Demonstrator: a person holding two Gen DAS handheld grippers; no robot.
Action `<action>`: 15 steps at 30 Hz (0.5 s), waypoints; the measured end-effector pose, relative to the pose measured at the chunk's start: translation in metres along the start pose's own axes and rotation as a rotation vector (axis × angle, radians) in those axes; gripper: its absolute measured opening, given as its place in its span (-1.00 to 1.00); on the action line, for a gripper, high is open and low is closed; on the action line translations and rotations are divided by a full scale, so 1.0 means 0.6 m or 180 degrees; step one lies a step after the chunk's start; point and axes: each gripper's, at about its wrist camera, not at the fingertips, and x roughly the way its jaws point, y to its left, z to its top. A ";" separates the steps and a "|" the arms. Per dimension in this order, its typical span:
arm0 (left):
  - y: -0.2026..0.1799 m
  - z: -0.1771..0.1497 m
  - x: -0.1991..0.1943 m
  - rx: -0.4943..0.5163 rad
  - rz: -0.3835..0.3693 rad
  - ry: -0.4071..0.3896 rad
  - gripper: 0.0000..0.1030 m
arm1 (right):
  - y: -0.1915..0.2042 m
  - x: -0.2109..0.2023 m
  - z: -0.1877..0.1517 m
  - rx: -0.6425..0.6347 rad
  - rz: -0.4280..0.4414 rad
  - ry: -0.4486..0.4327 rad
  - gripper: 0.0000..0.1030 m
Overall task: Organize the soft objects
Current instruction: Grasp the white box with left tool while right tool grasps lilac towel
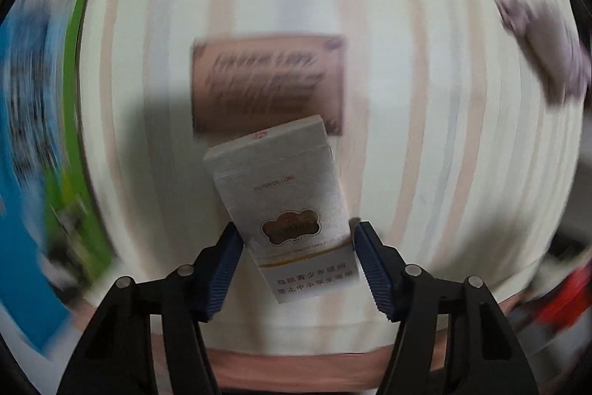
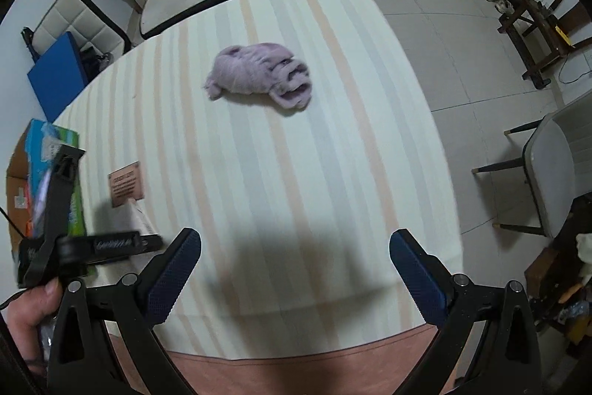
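Left gripper [image 1: 298,258] is clamped on the pack [image 1: 285,210], just this side of the label [image 1: 268,84]. Carry it level, grip's low. Right gripper [image 2: 295,269] hangs wide apart; plush [image 2: 261,74] sits far beyond the label.

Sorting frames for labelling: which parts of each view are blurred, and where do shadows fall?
Left wrist view: the striped cloth and brown card are motion-smeared, while the pack in the left claw stays sharp. Right wrist view: mostly sharp; a shadow lies before the open right claw.

A plush toy [image 2: 261,74] lies on the table [image 2: 333,173] (label [image 2: 125,184] left).
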 end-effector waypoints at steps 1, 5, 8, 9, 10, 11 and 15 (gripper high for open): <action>-0.004 0.003 0.002 0.0079 0.0037 0.0016 0.18 | -0.003 0.003 0.006 -0.0011 -0.0016 0.0005 1.00; -0.008 0.013 0.008 -0.0017 -0.0043 0.0066 0.31 | -0.003 0.019 0.039 -0.0140 -0.0079 0.0049 1.00; 0.006 0.018 0.002 -0.0155 -0.0105 -0.0060 0.14 | 0.009 0.031 0.072 -0.0312 -0.0137 0.0077 1.00; 0.016 0.018 -0.005 -0.0209 -0.0085 -0.0121 0.06 | 0.017 0.035 0.086 -0.0400 -0.0175 0.0069 1.00; 0.029 0.022 -0.012 -0.0216 -0.0136 -0.0144 0.05 | 0.025 0.039 0.100 -0.0508 -0.0227 0.0073 1.00; 0.033 0.021 -0.012 -0.0232 -0.0169 -0.0147 0.05 | 0.033 0.041 0.113 -0.0607 -0.0268 0.0069 1.00; 0.040 0.020 -0.012 -0.0159 -0.0162 -0.0169 0.02 | 0.067 0.062 0.157 -0.1003 -0.0432 0.0097 1.00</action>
